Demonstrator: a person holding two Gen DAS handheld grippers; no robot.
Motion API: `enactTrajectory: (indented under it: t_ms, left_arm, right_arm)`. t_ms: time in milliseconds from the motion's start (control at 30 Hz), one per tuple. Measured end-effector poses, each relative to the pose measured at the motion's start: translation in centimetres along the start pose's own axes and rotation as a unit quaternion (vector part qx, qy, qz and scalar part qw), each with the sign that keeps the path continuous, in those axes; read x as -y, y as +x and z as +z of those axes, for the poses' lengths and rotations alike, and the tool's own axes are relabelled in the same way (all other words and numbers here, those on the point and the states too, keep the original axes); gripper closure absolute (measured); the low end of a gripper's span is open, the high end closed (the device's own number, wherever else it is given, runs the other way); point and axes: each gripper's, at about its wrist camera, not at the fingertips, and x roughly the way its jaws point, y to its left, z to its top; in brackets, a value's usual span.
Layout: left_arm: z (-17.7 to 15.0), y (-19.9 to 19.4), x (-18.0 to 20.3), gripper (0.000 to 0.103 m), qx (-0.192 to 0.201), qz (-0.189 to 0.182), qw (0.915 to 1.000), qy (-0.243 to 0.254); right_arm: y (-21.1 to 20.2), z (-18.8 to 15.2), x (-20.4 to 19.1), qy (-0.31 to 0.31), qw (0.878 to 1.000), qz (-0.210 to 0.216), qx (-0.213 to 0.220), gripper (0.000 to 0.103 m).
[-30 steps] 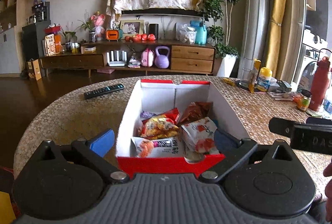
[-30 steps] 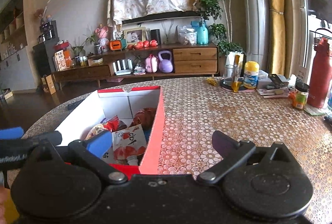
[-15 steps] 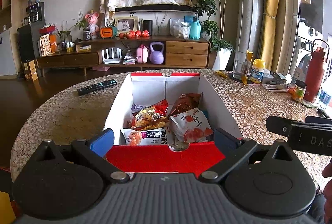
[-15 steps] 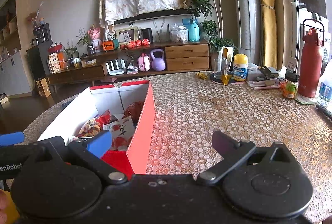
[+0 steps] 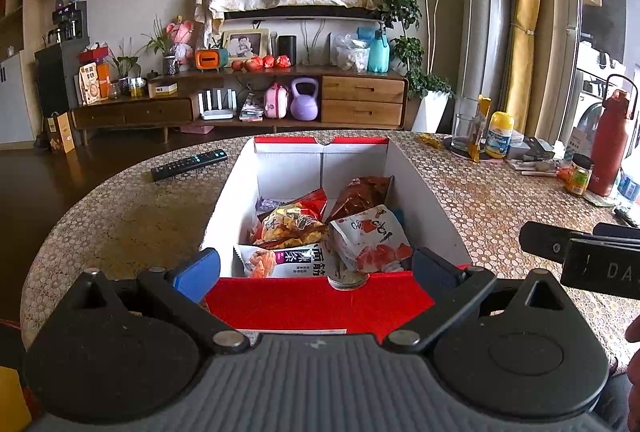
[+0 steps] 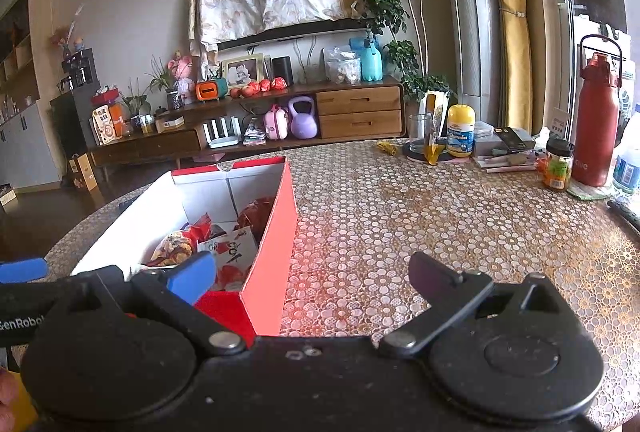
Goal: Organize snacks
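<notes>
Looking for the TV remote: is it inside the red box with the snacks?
No, the remote lies on the table, left of the red box.

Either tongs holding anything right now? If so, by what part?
Nothing held. The left tongs are open, fingers either side of the red box near wall without gripping. The right tongs are open over the table.

Left hand-held gripper [image 5: 314,266]: black w/ grey ribbed body, one blue finger pad [image 5: 197,272], silver pivot screws. Right hand-held gripper [image 6: 312,272]: same, black body.
</notes>
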Motion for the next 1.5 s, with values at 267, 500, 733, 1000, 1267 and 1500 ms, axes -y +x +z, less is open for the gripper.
enactTrajectory:
  t_ms: [267,500,733,1000,1267,1500]
  left_arm:
    - [0.02,0.2,-0.02,0.0,-0.002,0.002,1.0,-0.001]
    - [-0.05,0.3,-0.01,0.0,-0.004,0.002,1.0,-0.002]
    - [-0.13,0.3,-0.02,0.0,-0.004,0.002,1.0,-0.002]
    - [-0.09,0.3,-0.06,0.0,-0.003,0.004,1.0,-0.001]
    - [-0.06,0.31,-0.02,0.0,-0.003,0.003,1.0,-0.001]
    - [-0.04,0.27,-0.09,0.0,-0.004,0.003,1.0,-0.001]
  right_arm:
    - [0.0,0.0,0.06,0.0,1.0,0.0,-0.001,0.0]
    - [0.11,-0.16,0.08,0.0,1.0,0.0,-0.002,0.0]
    - [0.15,-0.21,0.07,0.0,1.0,0.0,-0.002,0.0]
    - [0.11,-0.2,0.07,0.001,1.0,0.0,-0.002,0.0]
    - [0.13,-0.23,0.05,0.001,1.0,0.0,-0.002,0.0]
    - [0.11,-0.22,0.04,0.001,1.0,0.0,-0.001,0.0]
